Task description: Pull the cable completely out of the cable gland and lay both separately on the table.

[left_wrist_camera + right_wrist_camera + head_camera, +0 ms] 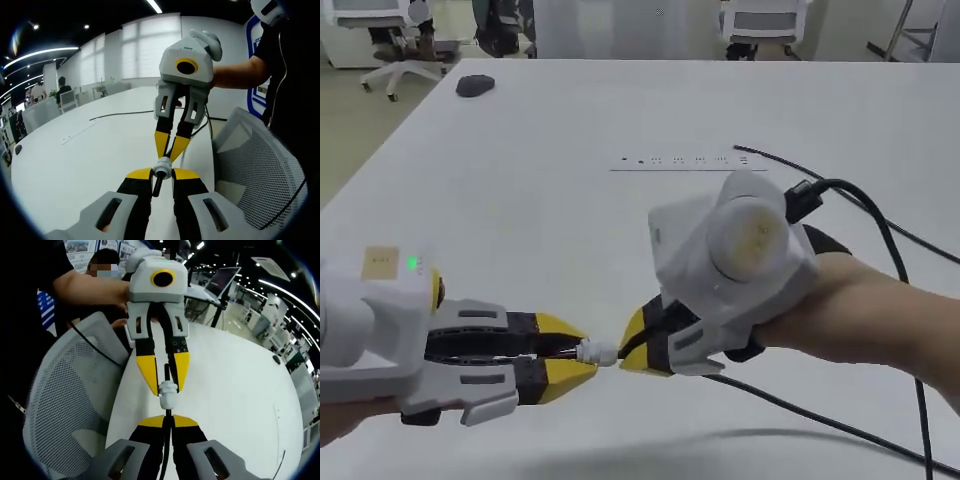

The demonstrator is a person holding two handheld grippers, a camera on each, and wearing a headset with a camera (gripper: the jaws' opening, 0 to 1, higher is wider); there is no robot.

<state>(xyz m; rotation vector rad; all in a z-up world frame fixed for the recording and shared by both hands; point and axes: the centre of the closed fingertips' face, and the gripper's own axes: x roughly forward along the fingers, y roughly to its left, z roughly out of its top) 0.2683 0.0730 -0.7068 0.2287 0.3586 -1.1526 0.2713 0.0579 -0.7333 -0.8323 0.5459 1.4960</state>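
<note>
A small white cable gland (598, 352) hangs above the white table (520, 220) between the two grippers. My left gripper (582, 354) comes in from the left with its yellow tips shut on the gland (162, 167). A black cable (770, 400) runs out of the gland and trails off to the lower right. My right gripper (628, 352) faces the left one and is shut on that cable (168, 437) just behind the gland (167, 392). A short stretch of cable (157, 187) still passes back between the left jaws.
A white power strip (685, 160) lies flat at mid-table, and a dark mouse (474, 85) sits at the far left. Another black lead (880, 225) loops from the right gripper. A grey mesh chair back (260, 170) stands at the table's near edge.
</note>
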